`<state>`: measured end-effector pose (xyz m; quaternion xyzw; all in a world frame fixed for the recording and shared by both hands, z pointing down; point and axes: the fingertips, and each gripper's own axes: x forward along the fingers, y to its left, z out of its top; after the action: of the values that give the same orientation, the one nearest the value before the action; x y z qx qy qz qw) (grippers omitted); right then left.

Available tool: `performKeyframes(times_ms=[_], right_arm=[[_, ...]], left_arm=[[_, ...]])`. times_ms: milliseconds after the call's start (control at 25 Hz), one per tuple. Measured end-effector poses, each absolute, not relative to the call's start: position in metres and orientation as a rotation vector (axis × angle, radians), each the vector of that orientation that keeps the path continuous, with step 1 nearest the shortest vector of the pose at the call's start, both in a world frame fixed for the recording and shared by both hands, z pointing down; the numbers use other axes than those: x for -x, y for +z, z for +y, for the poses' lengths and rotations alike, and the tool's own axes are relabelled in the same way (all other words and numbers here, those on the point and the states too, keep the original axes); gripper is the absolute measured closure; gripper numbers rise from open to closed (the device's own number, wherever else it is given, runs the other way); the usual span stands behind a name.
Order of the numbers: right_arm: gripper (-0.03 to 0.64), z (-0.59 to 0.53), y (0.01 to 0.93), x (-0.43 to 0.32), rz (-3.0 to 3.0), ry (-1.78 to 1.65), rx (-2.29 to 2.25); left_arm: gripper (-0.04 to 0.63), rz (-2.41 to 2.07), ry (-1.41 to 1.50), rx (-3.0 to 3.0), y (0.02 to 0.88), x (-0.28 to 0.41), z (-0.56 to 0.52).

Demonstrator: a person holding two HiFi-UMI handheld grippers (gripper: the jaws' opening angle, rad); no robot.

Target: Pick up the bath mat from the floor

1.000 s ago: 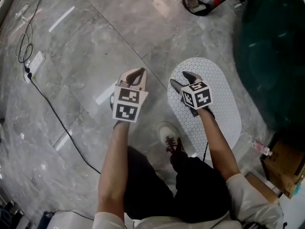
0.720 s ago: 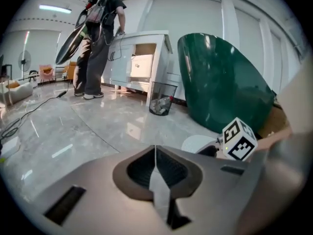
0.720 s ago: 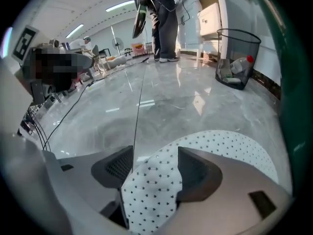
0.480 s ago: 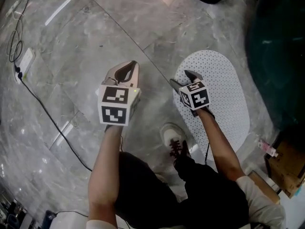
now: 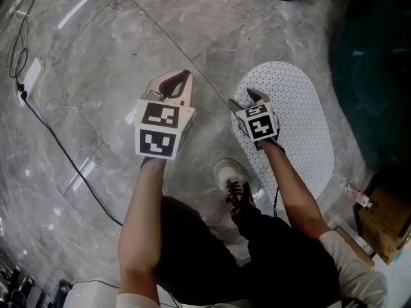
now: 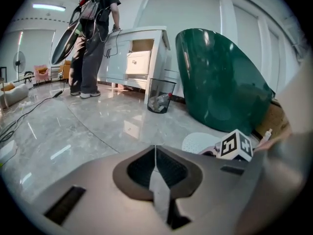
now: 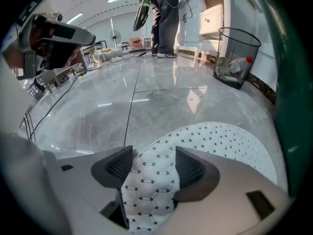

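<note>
The bath mat (image 5: pixel 297 128) is a white oval with small dark dots, lying flat on the grey marble floor at the right. My right gripper (image 5: pixel 243 99) hovers over the mat's left edge; in the right gripper view its jaws (image 7: pixel 152 156) stand wide and are closing a little, with the quilted mat (image 7: pixel 220 140) showing below and between them, and the pads press on nothing. My left gripper (image 5: pixel 176 79) is shut and empty over bare floor left of the mat. In the left gripper view its jaws (image 6: pixel 155 153) meet, and the mat (image 6: pixel 198 142) shows at the right.
A large dark green curved object (image 5: pixel 379 63) stands right of the mat. A wire waste bin (image 7: pixel 237 58) is farther back. A black cable (image 5: pixel 58 140) and power strip (image 5: pixel 32 76) lie at the left. My shoe (image 5: pixel 232 179) is beside the mat. Another person (image 6: pixel 93 38) stands at a white cabinet.
Both grippers have moved a little forward; the left one also shifted left. The right gripper's jaws stay spread over the mat's left edge. The left stays shut.
</note>
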<state>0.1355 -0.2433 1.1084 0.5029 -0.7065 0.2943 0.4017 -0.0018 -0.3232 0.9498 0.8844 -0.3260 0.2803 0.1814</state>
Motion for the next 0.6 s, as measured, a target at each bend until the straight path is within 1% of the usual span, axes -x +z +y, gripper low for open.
performKeyframes(times_ms=[120,320,360,400,600], right_arm=[[0.339,-0.243,1.108,-0.137,-1.809,0.736,-1.278],[0.379,-0.243,1.106,-0.141,-1.841,0.772,-1.294],[0.407,-0.242,1.106,-0.143,-1.848,0.79,-1.297],[0.471,-0.241,1.106,-0.144,-1.856,0.805,-1.298],[0.48,-0.241,1.108,-0.144,-1.859,0.767,-1.247]], left_arm=[[0.574,-0.869,0.802,-2.509,0.948,-0.004,-0.315],[0.574,-0.799,0.833,-2.542,0.942,-0.012,-0.303],[0.574,-0.797,0.831,-2.541,0.941,-0.012,-0.302],[0.574,-0.799,0.826,-2.537,0.941,-0.011,-0.302],[0.574,-0.814,0.789,-2.509,0.937,-0.009,-0.302]])
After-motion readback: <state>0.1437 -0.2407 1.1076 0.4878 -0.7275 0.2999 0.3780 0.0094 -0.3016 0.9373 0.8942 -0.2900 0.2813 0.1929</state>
